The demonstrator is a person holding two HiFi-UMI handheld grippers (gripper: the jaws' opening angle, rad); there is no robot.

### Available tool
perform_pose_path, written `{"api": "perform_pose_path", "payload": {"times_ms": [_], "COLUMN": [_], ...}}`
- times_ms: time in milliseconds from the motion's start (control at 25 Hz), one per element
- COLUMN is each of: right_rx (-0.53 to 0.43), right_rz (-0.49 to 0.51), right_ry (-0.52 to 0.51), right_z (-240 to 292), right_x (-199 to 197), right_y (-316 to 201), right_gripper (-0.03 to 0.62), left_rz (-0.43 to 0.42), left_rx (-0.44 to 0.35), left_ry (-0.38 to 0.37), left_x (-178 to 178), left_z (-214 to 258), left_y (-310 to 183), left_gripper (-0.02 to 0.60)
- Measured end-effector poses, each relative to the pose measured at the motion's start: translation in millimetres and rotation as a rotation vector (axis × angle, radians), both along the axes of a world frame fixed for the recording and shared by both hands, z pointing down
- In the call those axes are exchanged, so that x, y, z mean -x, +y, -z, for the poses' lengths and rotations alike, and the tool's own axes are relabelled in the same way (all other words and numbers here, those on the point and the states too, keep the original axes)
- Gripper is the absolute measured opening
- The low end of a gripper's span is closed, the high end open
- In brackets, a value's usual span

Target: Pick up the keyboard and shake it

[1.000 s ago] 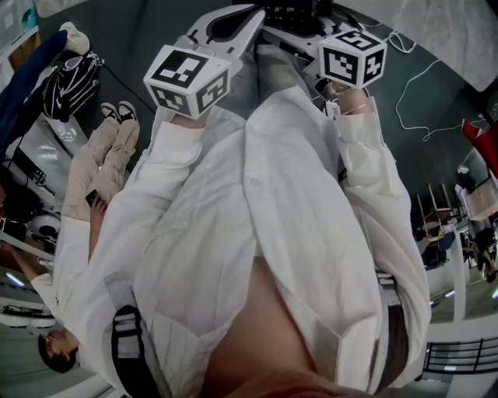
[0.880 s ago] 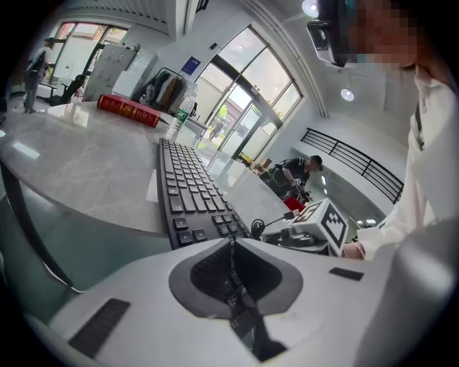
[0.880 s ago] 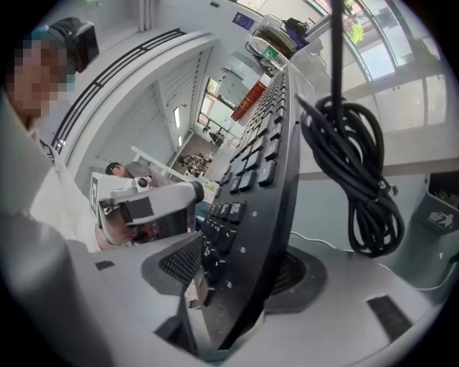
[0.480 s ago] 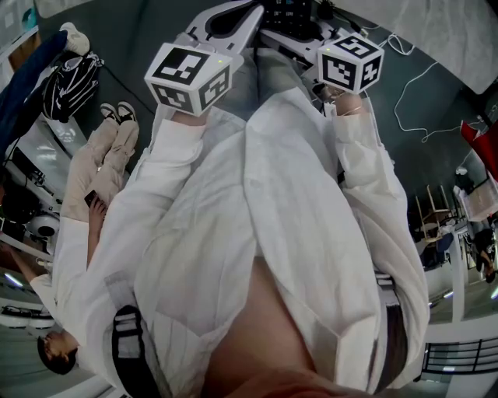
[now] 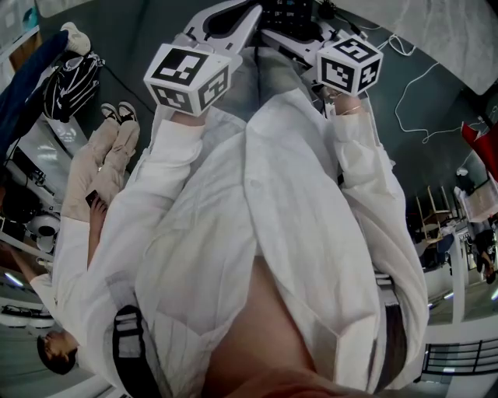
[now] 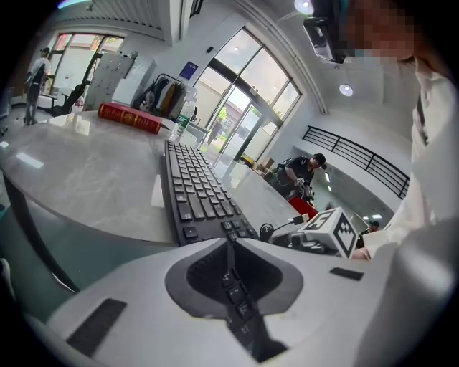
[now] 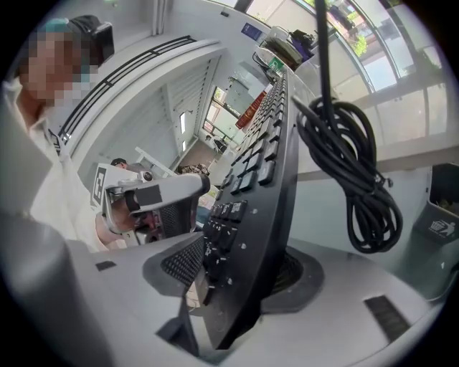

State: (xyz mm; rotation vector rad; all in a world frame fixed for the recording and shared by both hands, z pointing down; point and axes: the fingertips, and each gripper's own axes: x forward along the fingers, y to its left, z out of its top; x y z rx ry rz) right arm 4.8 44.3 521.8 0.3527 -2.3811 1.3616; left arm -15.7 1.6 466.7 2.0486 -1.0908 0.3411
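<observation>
A black keyboard (image 6: 197, 190) is held between both grippers, one at each end. The left gripper (image 6: 231, 247) is shut on the near end, with keys showing between its pads. In the right gripper view the keyboard (image 7: 258, 165) stands tilted on its long edge, and the right gripper (image 7: 237, 272) is shut on that end. Its coiled black cable (image 7: 351, 165) hangs loose beside it. The head view shows only the keyboard (image 5: 292, 14) at the top edge, between the left gripper's marker cube (image 5: 187, 78) and the right one's (image 5: 350, 64); most is hidden by my white shirt.
A pale marble table (image 6: 79, 175) lies under and beyond the keyboard, with a red book (image 6: 129, 118) and bottles at its far side. A grey bin (image 7: 437, 229) stands below at the right. A seated person (image 5: 93, 186) is at the left, other people farther off.
</observation>
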Motion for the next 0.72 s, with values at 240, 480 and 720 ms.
{"api": "perform_pose_path", "payload": {"times_ms": [240, 480, 720], "right_rx": [-0.002, -0.016, -0.031], "right_rz": [-0.010, -0.013, -0.006], "right_ry": [-0.022, -0.024, -0.010], "right_z": [1, 1, 0], "right_x": [0, 0, 0], "right_y": [0, 0, 0], "right_gripper": [0.262, 0.262, 0.262], "left_rz": [0.025, 0.053, 0.044], "left_rx": [-0.007, -0.014, -0.028], "left_ry": [-0.011, -0.028, -0.014], "left_x": [7, 22, 29], "left_z": [-3, -6, 0], "left_y": [-5, -15, -27], "left_gripper": [0.026, 0.026, 0.134]}}
